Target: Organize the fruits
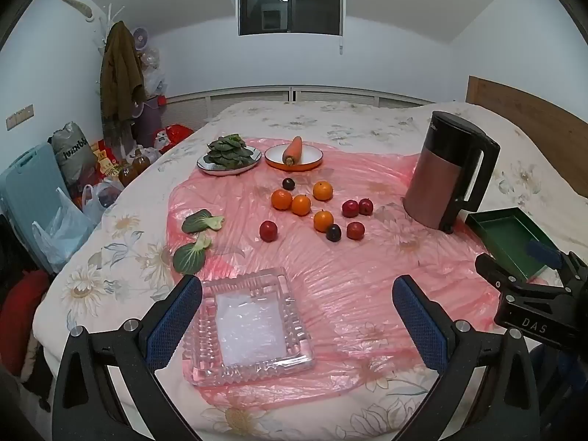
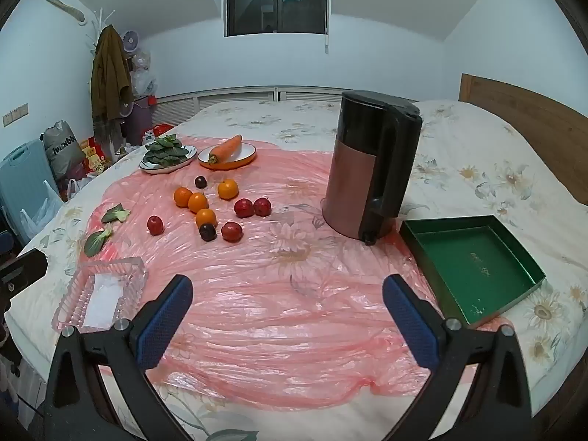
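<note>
Several oranges (image 1: pixel 300 204) (image 2: pixel 197 202), red plums (image 1: pixel 268 230) (image 2: pixel 232 231) and two dark plums (image 1: pixel 333 232) (image 2: pixel 207 231) lie loose on a pink plastic sheet (image 1: pixel 330 275) (image 2: pixel 275 294) spread over the bed. A clear glass tray (image 1: pixel 250 327) (image 2: pixel 99 294) lies at the near left, and a green box lid (image 1: pixel 511 242) (image 2: pixel 474 268) at the near right. My left gripper (image 1: pixel 297 316) hovers open over the glass tray's right part, holding nothing. My right gripper (image 2: pixel 286 308) hangs open above bare pink sheet, also holding nothing. The right gripper's body (image 1: pixel 533 294) shows in the left wrist view.
A tall black and copper kettle (image 1: pixel 448 172) (image 2: pixel 371 169) stands right of the fruit. At the back sit a plate of greens (image 1: pixel 229 154) (image 2: pixel 167 156) and an orange-rimmed plate with a carrot (image 1: pixel 293 151) (image 2: pixel 226 150). Two loose leaves (image 1: pixel 200 235) (image 2: pixel 106 228) lie at the left. Bags clutter the floor left of the bed.
</note>
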The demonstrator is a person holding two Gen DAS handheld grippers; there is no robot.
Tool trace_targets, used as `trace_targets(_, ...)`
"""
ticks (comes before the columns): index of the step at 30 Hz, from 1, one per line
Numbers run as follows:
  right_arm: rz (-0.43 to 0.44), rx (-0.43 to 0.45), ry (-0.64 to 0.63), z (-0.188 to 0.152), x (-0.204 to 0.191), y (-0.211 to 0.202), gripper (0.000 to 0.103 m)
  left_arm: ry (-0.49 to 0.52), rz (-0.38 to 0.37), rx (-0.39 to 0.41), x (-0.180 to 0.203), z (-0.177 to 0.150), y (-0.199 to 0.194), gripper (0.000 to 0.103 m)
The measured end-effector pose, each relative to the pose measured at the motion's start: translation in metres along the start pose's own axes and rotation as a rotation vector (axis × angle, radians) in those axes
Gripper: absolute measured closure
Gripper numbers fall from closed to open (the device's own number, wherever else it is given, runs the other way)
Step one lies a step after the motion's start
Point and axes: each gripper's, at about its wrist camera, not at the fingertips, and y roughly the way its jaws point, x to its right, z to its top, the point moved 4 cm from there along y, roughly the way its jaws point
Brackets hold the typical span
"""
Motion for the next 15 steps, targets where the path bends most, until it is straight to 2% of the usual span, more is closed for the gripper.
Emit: trace_targets(15,-0.004,-0.002,0.001,0.0010,0.0008,-0.0007,0.000,-0.006,-0.008,-0.014,-0.0006,-0.0004,0.0005,0.001)
